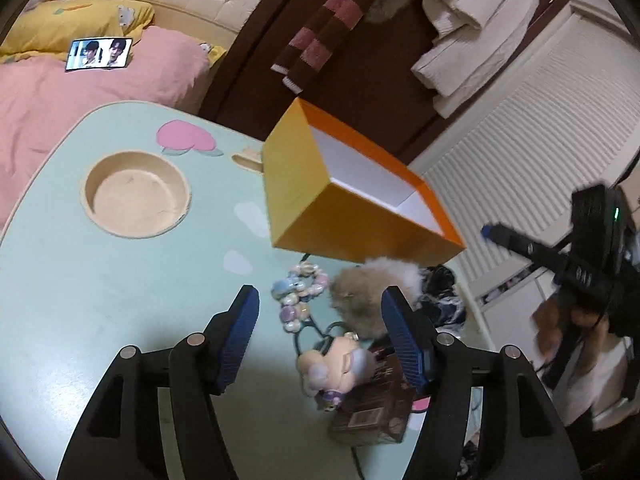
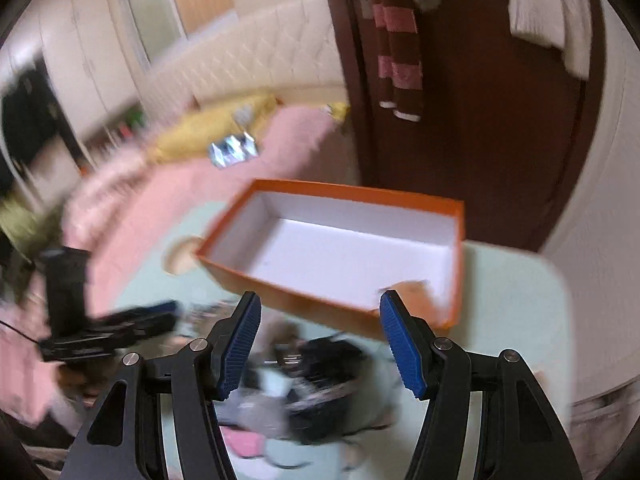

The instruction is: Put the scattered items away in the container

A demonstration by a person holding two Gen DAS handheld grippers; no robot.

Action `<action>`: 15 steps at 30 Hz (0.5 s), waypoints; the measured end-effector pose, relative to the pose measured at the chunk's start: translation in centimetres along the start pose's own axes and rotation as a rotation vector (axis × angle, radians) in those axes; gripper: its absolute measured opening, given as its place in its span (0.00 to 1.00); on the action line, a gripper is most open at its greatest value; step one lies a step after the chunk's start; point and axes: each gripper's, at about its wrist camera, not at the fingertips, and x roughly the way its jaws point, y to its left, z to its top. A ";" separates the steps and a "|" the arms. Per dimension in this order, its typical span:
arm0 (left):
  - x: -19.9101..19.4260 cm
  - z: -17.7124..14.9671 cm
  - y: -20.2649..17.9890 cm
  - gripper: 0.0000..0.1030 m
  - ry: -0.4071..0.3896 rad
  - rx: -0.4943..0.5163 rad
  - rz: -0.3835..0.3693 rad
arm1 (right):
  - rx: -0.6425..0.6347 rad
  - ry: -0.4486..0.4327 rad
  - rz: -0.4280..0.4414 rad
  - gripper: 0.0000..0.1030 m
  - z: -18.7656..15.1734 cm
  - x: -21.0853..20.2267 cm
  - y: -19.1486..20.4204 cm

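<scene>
An orange box [image 1: 320, 200] with a white inside stands on the pale green table [image 1: 100, 280]; it also shows in the right wrist view [image 2: 344, 248]. In front of it lie a pastel bead bracelet [image 1: 298, 294], a fluffy beige pom-pom [image 1: 372, 292], a small doll keychain [image 1: 336, 364], a brown packet [image 1: 372, 412] and a dark patterned cloth [image 1: 444, 292]. My left gripper [image 1: 320, 340] is open above these items and holds nothing. My right gripper [image 2: 320, 344] is open over a blurred pile of dark items [image 2: 320, 380] and holds nothing; it shows at the right in the left wrist view [image 1: 520, 240].
A round recessed cup holder [image 1: 136, 194] sits in the table's left part. A pink bed with a phone [image 1: 99, 53] lies behind the table. A brown door with hanging clothes [image 1: 360, 60] stands behind the box. The table edge runs close at the right.
</scene>
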 end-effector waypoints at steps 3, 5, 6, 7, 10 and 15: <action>-0.2 -0.1 0.1 0.62 -0.010 -0.011 -0.017 | -0.104 0.142 -0.066 0.44 2.7 1.8 -0.1; -0.2 -0.1 0.3 0.62 -0.009 -0.023 -0.025 | -0.144 0.248 -0.084 0.42 4.2 3.4 -0.6; -0.3 -0.1 0.5 0.62 -0.009 -0.028 -0.031 | -0.159 0.314 -0.085 0.42 4.8 4.3 -0.9; -0.3 -0.1 0.6 0.62 -0.011 -0.033 -0.035 | -0.161 0.375 -0.081 0.42 5.4 5.2 -1.3; -0.4 -0.1 0.9 0.62 -0.019 -0.047 -0.044 | -0.126 0.546 -0.038 0.42 7.0 7.9 -2.5; -0.4 -0.1 1.4 0.62 -0.018 -0.073 -0.067 | -0.155 0.733 -0.079 0.42 7.6 12.0 -3.5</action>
